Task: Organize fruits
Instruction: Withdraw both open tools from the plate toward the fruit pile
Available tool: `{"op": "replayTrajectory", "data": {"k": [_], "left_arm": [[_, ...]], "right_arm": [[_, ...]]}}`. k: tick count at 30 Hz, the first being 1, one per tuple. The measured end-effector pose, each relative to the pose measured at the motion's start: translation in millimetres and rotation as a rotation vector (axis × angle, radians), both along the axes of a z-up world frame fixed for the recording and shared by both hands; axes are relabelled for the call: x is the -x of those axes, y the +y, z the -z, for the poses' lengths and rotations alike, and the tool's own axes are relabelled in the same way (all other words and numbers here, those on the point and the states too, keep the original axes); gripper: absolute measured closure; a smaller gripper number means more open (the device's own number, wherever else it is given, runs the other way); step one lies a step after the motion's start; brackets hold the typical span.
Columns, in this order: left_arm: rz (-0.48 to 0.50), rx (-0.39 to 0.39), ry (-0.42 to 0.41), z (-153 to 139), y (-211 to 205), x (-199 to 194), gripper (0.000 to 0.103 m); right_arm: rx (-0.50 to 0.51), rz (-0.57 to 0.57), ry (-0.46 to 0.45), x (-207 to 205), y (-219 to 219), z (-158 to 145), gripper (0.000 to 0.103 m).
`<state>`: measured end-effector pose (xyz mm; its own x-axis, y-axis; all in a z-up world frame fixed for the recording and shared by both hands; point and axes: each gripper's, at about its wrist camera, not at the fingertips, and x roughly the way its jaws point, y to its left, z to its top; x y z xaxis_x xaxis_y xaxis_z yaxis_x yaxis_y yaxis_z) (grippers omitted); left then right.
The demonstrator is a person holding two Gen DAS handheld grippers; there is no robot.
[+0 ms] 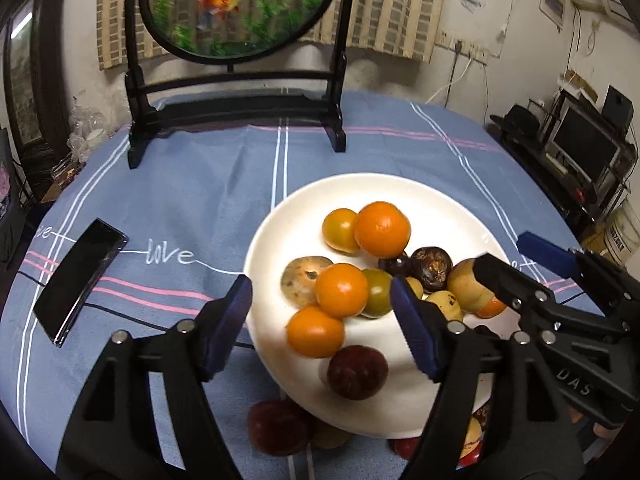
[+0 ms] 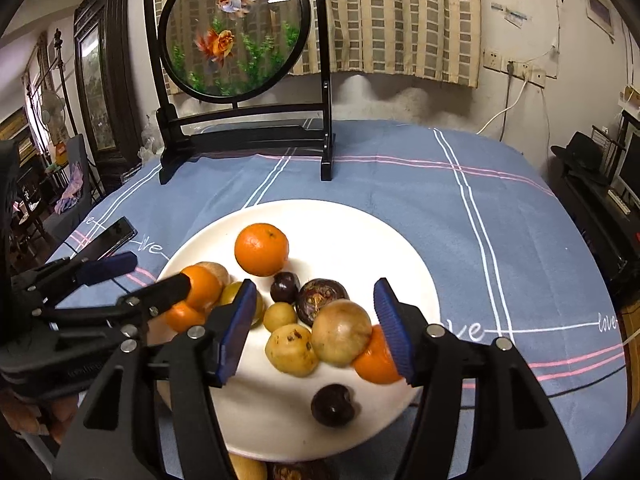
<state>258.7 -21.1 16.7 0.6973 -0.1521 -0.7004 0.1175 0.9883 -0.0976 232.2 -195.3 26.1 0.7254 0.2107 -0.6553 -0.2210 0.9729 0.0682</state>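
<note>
Two views. Left wrist: left gripper (image 1: 320, 304) gapes wide and empty above oranges (image 1: 341, 290) on the plate (image 1: 276, 236); a phone (image 1: 78, 280) lies left. Right wrist: right gripper (image 2: 316, 328) stands open over pale fruits (image 2: 341, 331), gripping nothing.

Checked curtain (image 2: 400, 20) on a stained white wall (image 2: 520, 40), dark cabinet (image 2: 100, 80) left.

Dim indoor light, fisheye-bent edges, near fruit perhaps slightly blurred.
</note>
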Motion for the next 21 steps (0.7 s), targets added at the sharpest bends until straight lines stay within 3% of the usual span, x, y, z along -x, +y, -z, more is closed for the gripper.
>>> {"op": "replayTrajectory", "data": {"k": [13, 21], "left_arm": [[0.0, 0.003, 0.008, 6.0, 15.7, 60.7, 0.015], [-0.008, 0.002, 0.004, 12.9, 23.0, 101.0, 0.014]], "right_arm": [[-0.034, 0.018, 0.019, 68.3, -23.8, 3.0, 0.039], [-0.068, 0.036, 0.063, 109.5, -34.3, 20.5, 0.039]]}}
